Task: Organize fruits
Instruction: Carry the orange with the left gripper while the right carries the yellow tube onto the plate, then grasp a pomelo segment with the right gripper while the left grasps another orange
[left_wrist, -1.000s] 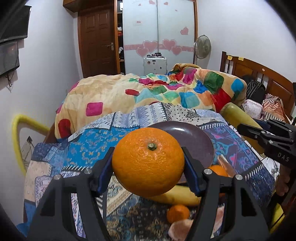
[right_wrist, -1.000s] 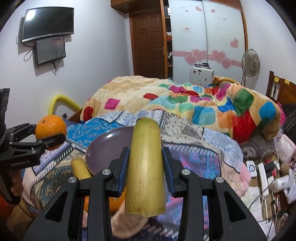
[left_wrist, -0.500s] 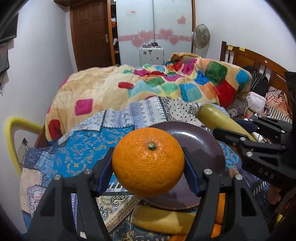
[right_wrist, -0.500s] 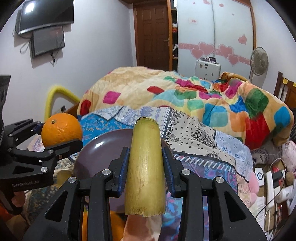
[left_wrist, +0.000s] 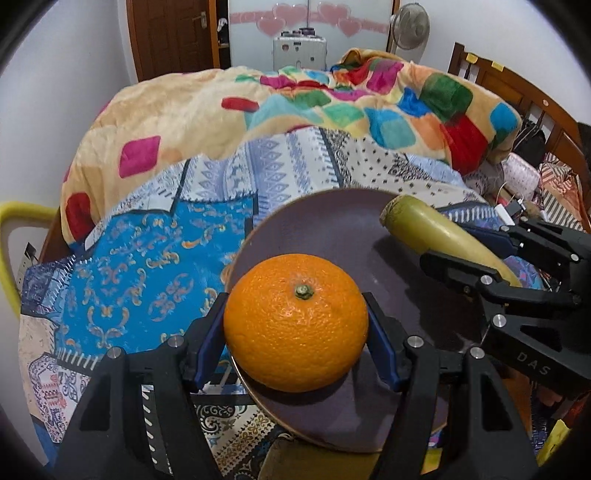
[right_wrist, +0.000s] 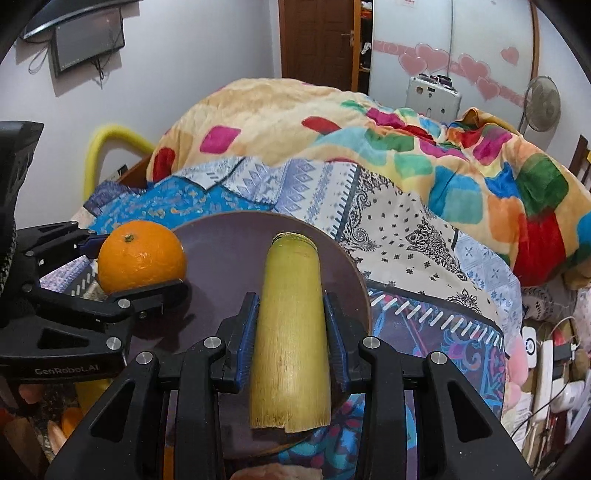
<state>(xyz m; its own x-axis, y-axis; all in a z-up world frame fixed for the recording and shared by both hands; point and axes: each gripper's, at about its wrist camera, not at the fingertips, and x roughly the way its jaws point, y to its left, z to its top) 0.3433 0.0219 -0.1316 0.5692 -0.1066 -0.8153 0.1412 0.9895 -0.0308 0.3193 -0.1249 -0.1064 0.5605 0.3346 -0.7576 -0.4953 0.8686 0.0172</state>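
Bedroom walls and a wooden door (right_wrist: 317, 40) close off the far end, and the bed in front of me carries a patchwork blanket (left_wrist: 332, 110) heaped behind a blue patterned bedspread (left_wrist: 140, 266). On that bedspread sits a dark purple plate (left_wrist: 332, 229).

My left gripper (left_wrist: 295, 325) is clamped on an orange (left_wrist: 295, 323), its blue pads pressed against both sides of the fruit and the green stem button facing up. I hold the orange over the plate's near left part; whether it touches the plate I cannot tell. From the right wrist view the same orange (right_wrist: 141, 256) sits at the plate's (right_wrist: 229, 251) left rim, with the left gripper (right_wrist: 147, 266) reaching in from the left.

My right gripper (right_wrist: 290, 328) is closed on a yellow-green sugarcane piece (right_wrist: 290, 325), gripped around its middle and pointing away from me across the plate. In the left wrist view that sugarcane piece (left_wrist: 432, 229) slants in from the right above the plate's far right side, with the right gripper (left_wrist: 476, 254) behind it.

Near the bottom left of the right wrist view more orange and yellow fruit (right_wrist: 74, 410) lies partly hidden under the left gripper.
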